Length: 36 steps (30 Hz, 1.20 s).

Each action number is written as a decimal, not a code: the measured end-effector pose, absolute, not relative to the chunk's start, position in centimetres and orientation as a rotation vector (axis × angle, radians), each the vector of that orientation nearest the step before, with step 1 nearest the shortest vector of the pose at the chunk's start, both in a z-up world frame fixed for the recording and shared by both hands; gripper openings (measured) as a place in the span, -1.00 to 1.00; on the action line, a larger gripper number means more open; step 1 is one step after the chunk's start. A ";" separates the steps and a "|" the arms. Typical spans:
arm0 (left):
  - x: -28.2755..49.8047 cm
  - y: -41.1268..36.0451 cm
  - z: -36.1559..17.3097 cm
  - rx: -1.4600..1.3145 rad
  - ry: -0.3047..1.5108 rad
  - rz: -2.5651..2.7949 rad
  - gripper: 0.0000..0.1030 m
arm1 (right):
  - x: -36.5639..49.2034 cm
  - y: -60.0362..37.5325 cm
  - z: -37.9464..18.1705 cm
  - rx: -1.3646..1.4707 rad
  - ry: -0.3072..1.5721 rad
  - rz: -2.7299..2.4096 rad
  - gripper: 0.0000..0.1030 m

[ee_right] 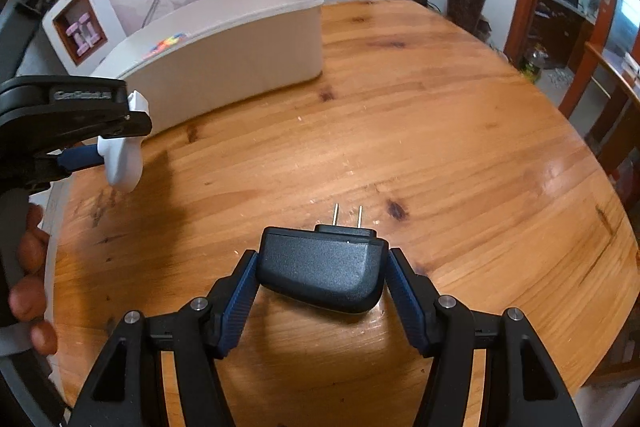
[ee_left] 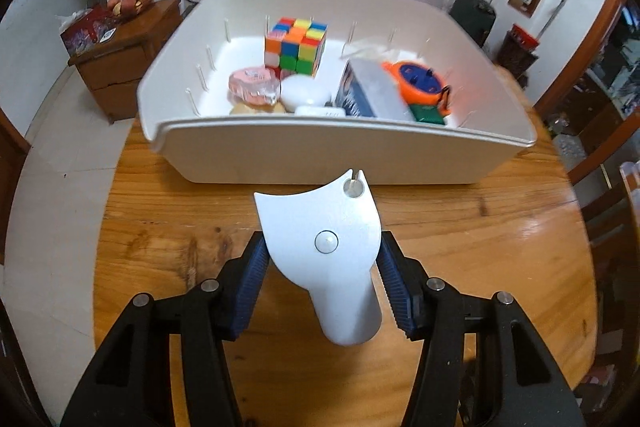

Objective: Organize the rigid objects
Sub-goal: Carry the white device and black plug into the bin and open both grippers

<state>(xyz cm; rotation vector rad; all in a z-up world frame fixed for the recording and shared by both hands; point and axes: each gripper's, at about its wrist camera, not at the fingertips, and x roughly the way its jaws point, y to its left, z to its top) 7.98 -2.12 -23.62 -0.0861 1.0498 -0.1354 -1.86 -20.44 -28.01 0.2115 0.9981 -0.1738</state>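
Observation:
My left gripper (ee_left: 320,259) is shut on a white plastic handle-shaped tool (ee_left: 324,243), held above the wooden table just before the white bin (ee_left: 320,151). The bin holds a colour cube (ee_left: 296,45), a pink tape roll (ee_left: 253,85), a white round object (ee_left: 306,91), a blue-and-white box (ee_left: 366,91) and an orange round toy (ee_left: 418,83). My right gripper (ee_right: 322,267) is shut on a black power adapter (ee_right: 322,271) with two metal prongs pointing away, low over the table. In the right wrist view the left gripper (ee_right: 92,135) and its white tool (ee_right: 124,163) show at the left.
The round wooden table (ee_right: 440,131) spreads to the right of the bin (ee_right: 224,59). A person's hand (ee_right: 30,283) holds the left gripper's grip at the left edge. A wooden cabinet (ee_left: 124,59) with fruit stands beyond the table; chairs stand at the right.

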 end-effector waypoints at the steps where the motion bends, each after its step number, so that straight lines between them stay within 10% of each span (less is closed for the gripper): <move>1: 7.8 -1.8 -23.1 -0.092 1.042 -0.140 0.13 | -1.8 -20.4 -27.6 0.207 0.990 -0.166 0.24; 23: 15.1 -0.9 -6.0 -0.091 0.843 -0.139 0.14 | 7.0 -21.8 -4.7 0.176 0.556 -0.042 0.24; 36: 22.0 -1.6 -7.9 -0.036 0.848 -0.101 0.14 | 17.6 -20.2 1.1 0.109 0.472 -0.029 0.24</move>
